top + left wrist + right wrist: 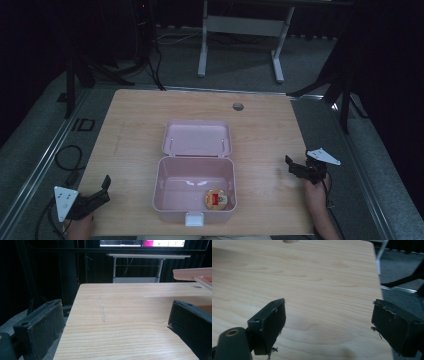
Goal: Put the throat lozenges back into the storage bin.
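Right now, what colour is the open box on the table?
Pale pink; the box shows best in the high view.

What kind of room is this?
Probably a lab or recording studio: black curtains ring a light wooden table, lit monitor screens glow behind, and cables trail over grey carpet beside dark tripod stands.

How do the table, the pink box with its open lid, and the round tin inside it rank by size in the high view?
1. Table, largest.
2. Pink box, with its open lid lying back behind it.
3. Round tin in the box's near right corner, smallest.
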The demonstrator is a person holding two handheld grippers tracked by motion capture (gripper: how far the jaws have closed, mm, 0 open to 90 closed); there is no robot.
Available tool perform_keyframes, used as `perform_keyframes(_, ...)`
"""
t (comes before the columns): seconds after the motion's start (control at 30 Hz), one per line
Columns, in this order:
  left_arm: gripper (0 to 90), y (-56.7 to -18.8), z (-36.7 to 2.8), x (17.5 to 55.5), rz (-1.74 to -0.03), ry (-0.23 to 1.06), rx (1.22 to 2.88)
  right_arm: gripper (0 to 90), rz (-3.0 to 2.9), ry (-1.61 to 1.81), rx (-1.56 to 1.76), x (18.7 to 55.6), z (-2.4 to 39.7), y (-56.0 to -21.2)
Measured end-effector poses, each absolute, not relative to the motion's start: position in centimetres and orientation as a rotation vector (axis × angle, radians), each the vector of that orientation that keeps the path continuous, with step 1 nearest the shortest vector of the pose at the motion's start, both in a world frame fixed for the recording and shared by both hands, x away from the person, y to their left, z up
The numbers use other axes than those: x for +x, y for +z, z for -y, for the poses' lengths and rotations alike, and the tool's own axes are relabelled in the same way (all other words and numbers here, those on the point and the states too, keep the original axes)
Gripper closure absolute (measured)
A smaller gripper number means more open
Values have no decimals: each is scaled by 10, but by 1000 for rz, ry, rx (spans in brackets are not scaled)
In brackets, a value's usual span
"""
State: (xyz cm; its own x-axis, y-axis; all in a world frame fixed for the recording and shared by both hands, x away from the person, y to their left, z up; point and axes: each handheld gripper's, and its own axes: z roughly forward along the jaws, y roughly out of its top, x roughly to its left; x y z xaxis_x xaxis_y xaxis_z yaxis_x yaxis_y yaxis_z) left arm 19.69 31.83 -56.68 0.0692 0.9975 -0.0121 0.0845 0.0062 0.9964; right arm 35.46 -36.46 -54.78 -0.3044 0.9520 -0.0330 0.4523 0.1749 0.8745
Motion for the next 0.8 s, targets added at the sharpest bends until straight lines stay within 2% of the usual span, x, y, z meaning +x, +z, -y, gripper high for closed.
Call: perform_keyframes(0.8,8,-567,-318,197,-1224,1115,1295,122,-1780,1043,1391,355,372,-551)
